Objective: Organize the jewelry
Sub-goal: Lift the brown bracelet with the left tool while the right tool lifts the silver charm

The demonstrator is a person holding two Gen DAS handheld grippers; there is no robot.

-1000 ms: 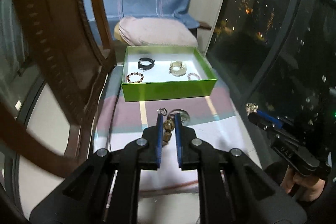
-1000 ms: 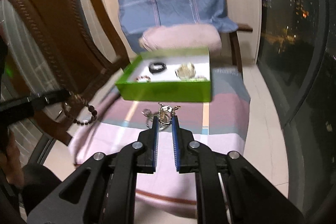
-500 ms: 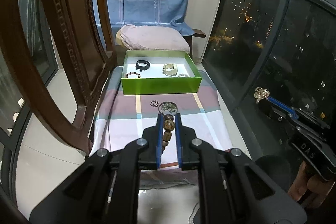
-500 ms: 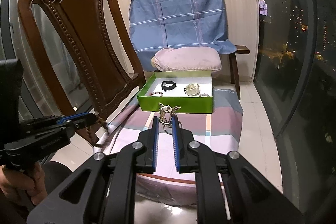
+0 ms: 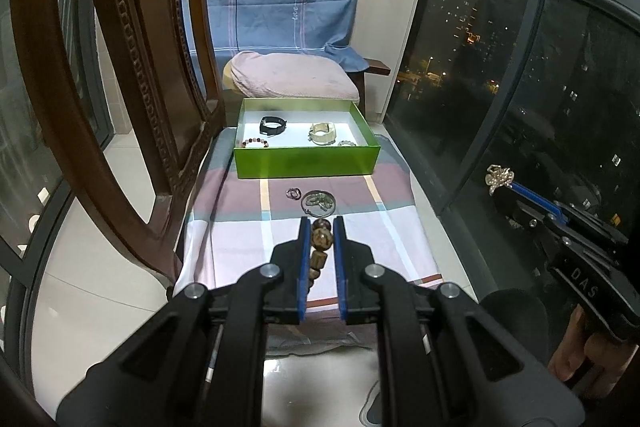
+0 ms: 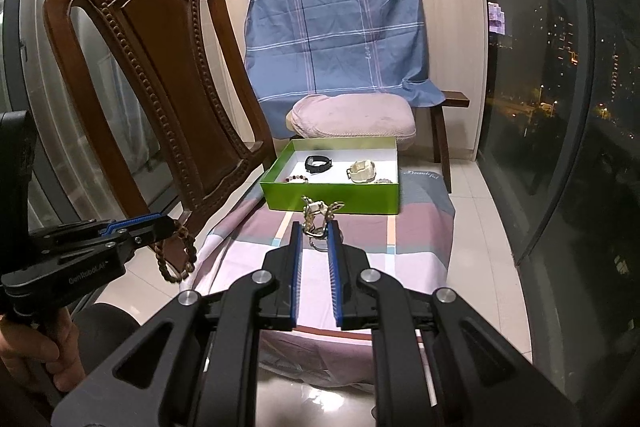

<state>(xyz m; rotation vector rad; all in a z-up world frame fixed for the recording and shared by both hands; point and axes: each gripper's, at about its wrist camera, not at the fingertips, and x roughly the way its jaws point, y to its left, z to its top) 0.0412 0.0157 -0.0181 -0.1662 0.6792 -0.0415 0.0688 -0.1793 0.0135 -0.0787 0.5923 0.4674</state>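
Note:
My left gripper is shut on a brown bead bracelet, which hangs as a loop in the right wrist view. My right gripper is shut on a pale metal chain piece, also seen in the left wrist view. A green box at the far end of the cloth holds a black band, a cream bracelet, a dark bead bracelet and a small pale one. A green bead string and a small ring lie on the cloth.
A checked cloth covers the low table. A carved wooden chair back stands at the left. A pink cushion and blue blanket are behind the box. Dark windows run along the right.
Both grippers have pulled back and up from the cloth, each still holding its piece. The box and table now look farther away.

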